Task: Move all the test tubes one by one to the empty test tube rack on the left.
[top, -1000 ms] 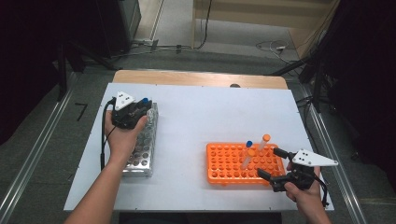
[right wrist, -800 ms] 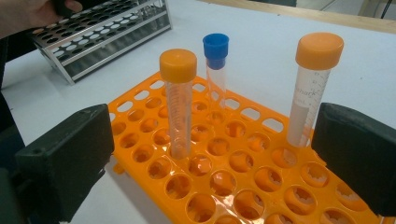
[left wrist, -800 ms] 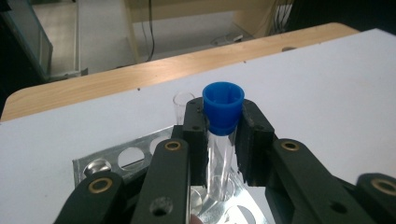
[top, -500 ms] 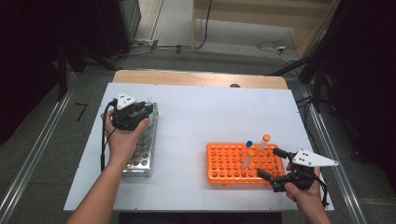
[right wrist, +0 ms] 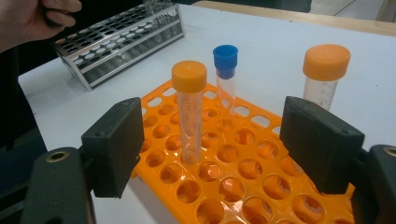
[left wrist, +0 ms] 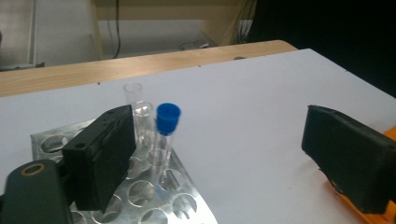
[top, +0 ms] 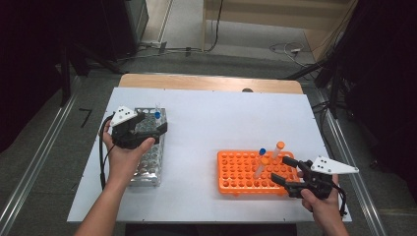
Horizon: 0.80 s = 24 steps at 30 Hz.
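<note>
Nearby, a clear blue-capped tube (left wrist: 164,135) stands in perforated metal rack (left wrist: 140,196).

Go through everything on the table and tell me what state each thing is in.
Left tongs: open, holding nothing.
Right tongs: open, holding nothing.
Blue-capped tube in the metal rack: capped, upright.
Clear tubes: uncapped, upright.
Orange rack: mostly unfilled.
Narrow orange-capped tube: capped, upright.
Wide orange-capped tube: capped.

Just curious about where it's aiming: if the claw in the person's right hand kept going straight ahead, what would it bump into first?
Most likely the orange-capped tube standing in the orange rack: it sits between the right claw's open jaws, nearest to them. The blue-capped tube stands farther back; depth is hard to judge.
</note>
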Each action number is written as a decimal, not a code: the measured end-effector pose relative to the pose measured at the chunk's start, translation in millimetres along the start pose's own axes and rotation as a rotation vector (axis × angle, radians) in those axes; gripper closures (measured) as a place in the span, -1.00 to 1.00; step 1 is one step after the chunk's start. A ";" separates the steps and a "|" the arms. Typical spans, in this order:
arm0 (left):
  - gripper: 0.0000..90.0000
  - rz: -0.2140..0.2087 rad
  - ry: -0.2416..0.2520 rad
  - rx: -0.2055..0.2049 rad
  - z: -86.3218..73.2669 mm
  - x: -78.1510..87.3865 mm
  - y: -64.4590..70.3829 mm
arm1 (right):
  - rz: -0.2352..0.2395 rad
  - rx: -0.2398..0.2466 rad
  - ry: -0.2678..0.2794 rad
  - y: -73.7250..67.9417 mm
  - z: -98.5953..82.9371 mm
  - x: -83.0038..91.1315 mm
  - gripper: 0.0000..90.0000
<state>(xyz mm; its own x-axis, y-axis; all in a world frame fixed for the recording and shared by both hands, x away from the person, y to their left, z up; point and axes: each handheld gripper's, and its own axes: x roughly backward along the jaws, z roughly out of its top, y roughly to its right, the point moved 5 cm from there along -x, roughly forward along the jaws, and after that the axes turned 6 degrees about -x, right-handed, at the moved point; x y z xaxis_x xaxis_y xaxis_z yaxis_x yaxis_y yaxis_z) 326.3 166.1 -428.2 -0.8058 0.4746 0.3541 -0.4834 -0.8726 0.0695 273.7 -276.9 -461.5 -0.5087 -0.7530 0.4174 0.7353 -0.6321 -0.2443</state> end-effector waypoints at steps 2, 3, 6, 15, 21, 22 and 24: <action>-0.89 -0.020 0.010 0.001 -1.0 5.4 6.8 | 0.006 -0.008 0.001 0.7 0.5 0.5 -0.49; -0.91 -0.029 0.013 0.001 -1.7 7.9 10.1 | 0.011 -0.012 0.001 1.2 0.6 0.4 -0.46; -0.98 -0.043 0.022 -0.005 -3.1 15.3 19.6 | 0.030 -0.020 0.000 2.8 0.5 -0.7 -0.32; -1.00 -0.100 0.063 -0.030 -7.4 37.2 48.5 | 0.020 -0.044 -0.011 9.3 1.1 -7.8 0.20; -1.00 -0.137 0.065 -0.036 -14.7 43.8 62.6 | -0.005 -0.047 -0.058 9.5 0.8 -21.5 0.25; -1.00 -0.139 0.062 -0.040 -15.7 43.6 64.4 | -0.008 -0.046 -0.066 9.6 0.8 -24.5 0.25; -1.00 -0.145 0.058 -0.040 -17.4 43.6 66.6 | -0.023 -0.048 -0.083 11.6 0.8 -30.3 0.28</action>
<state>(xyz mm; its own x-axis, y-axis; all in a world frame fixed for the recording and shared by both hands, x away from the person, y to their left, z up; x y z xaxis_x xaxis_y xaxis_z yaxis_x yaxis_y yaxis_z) 253.1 130.7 -424.4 -0.7447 0.6018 0.2885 -0.6081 -0.7900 0.0785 297.9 -261.3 -476.4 -0.4848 -0.7220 0.4936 0.7008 -0.6584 -0.2747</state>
